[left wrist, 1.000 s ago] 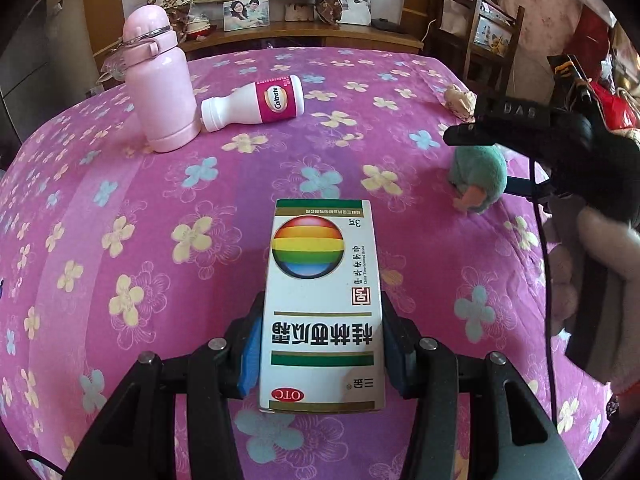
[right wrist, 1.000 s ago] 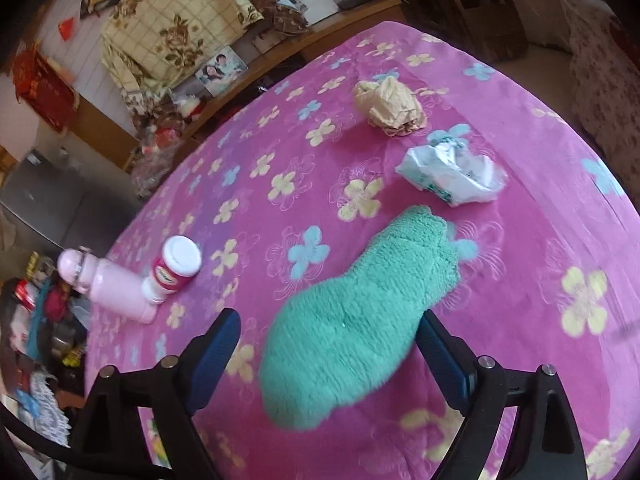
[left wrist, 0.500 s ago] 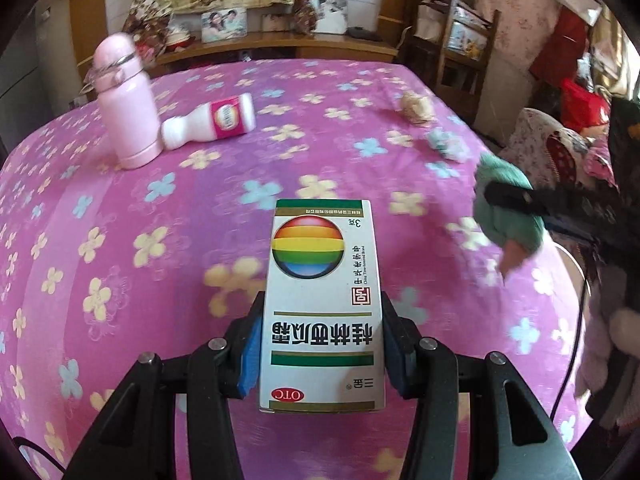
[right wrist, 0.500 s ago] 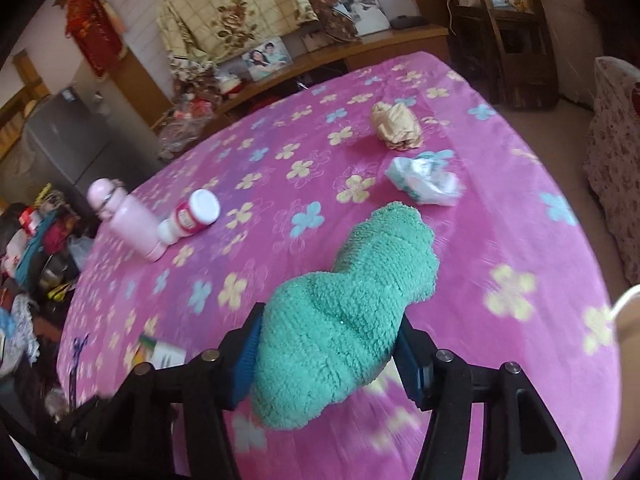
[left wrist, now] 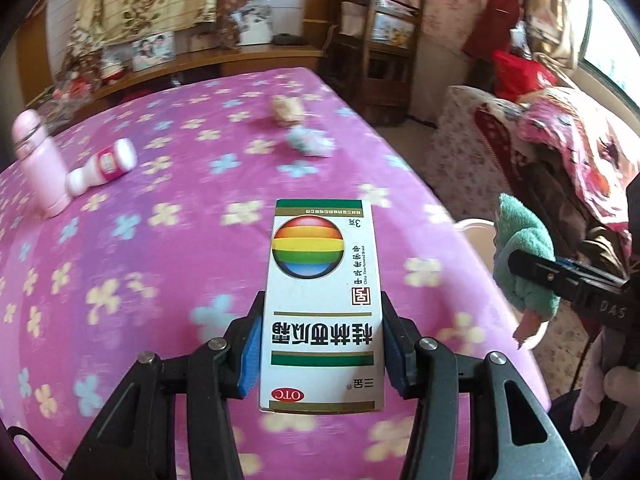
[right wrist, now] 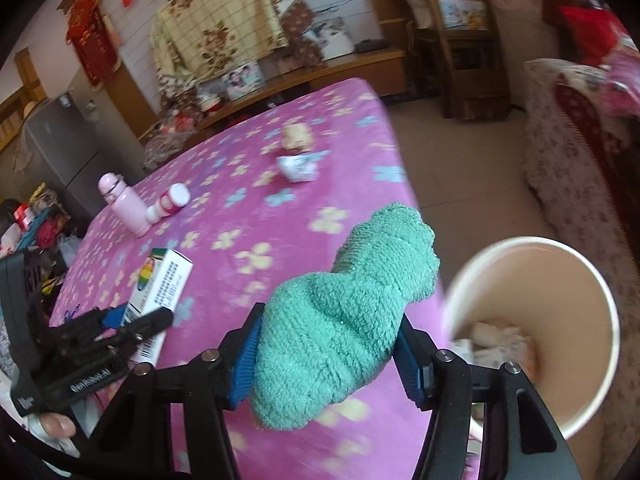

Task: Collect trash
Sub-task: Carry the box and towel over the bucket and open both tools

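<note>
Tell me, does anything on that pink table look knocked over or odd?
Yes: the small white bottle lies on its side against the upright pink flask. Two crumpled wads sit loose near the table's far edge.

At your 12 o'clock: white panelled wall (right wrist: pixel 132 52), long wooden shelf (left wrist: pixel 224 60); wooden chair (left wrist: pixel 380 48) at 1; window (left wrist: pixel 612 40) at 2.

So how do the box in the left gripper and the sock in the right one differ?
The box is a rigid, flat-sided white carton with print and a rainbow disc; the sock is soft, fuzzy, plain green. The box keeps its shape between the pads; the sock bulges and droops past them. The sock is beside the bin; the box hangs above the table. Both are clamped and lifted.
</note>
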A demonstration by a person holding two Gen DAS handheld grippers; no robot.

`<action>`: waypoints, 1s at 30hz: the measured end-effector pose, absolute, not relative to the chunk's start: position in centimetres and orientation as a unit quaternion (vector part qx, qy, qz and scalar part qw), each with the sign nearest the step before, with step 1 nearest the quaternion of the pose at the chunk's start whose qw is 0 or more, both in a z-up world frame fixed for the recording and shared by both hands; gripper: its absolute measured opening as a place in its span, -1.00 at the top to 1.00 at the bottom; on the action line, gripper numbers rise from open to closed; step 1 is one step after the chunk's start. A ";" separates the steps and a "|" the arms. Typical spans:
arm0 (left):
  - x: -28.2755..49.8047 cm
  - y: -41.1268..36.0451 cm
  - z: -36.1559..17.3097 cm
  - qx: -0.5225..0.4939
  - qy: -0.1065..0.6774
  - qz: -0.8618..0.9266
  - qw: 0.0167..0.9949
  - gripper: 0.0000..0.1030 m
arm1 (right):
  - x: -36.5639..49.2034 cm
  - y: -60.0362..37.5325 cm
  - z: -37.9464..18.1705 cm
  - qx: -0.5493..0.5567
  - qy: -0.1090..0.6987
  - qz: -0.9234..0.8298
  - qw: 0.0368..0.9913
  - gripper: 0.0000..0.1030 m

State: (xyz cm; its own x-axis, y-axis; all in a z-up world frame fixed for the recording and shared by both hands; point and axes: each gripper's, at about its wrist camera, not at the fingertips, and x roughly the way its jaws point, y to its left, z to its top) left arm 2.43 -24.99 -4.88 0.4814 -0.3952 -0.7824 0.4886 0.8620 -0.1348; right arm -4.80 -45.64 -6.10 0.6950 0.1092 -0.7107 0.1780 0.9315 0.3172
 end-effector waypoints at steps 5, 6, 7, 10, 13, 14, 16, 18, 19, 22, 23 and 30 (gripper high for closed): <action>1.3 -29.2 -4.8 0.051 0.447 -0.296 0.843 -0.01 | -7.9 -50.0 -6.7 0.195 0.384 -0.065 0.900 -0.20; 1.1 -30.1 -4.8 0.051 0.447 -0.303 0.840 -0.01 | -8.4 -50.7 -6.9 0.195 0.384 -0.073 0.899 -0.20; 0.9 -31.1 -4.8 0.050 0.448 -0.310 0.837 -0.01 | -8.9 -51.6 -7.1 0.197 0.384 -0.083 0.898 -0.20; 0.6 -33.5 -5.2 0.051 0.455 -0.326 0.827 -0.01 | -10.0 -53.9 -7.8 0.209 0.383 -0.103 0.894 -0.20; 0.3 -35.7 -5.5 0.055 0.459 -0.334 0.821 -0.01 | -10.7 -55.6 -8.6 0.218 0.386 -0.118 0.889 -0.20; 0.3 -36.3 -5.6 0.056 0.460 -0.336 0.820 -0.02 | -10.8 -56.0 -8.9 0.222 0.386 -0.121 0.887 -0.20; 0.3 -37.6 -5.8 0.061 0.461 -0.340 0.817 -0.01 | -11.1 -57.0 -9.4 0.224 0.384 -0.133 0.886 -0.21; 0.2 -38.6 -6.0 0.066 0.461 -0.344 0.815 -0.02 | -11.3 -57.4 -9.7 0.220 0.384 -0.145 0.885 -0.21; 0.2 -39.2 -6.1 0.069 0.462 -0.346 0.814 -0.01 | -11.4 -57.6 -9.9 0.221 0.384 -0.150 0.884 -0.21; 0.2 -40.7 -6.5 0.074 0.463 -0.350 0.811 -0.02 | -11.5 -58.2 -10.4 0.216 0.386 -0.168 0.881 -0.21; 0.3 -41.1 -6.6 0.075 0.464 -0.352 0.810 -0.02 | -11.5 -58.4 -10.7 0.218 0.387 -0.172 0.879 -0.21; 0.8 -43.2 -7.5 0.075 0.471 -0.356 0.804 -0.02 | -12.1 -60.4 -11.6 0.246 0.386 -0.184 0.870 -0.28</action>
State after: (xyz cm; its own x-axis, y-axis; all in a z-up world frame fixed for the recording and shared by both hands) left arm 0.76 -43.15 -7.47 0.3038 -0.5012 -0.8103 0.6423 0.7359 -0.2144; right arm -12.06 -60.39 -11.59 0.6343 -0.1309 -0.7620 0.5107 0.8109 0.2857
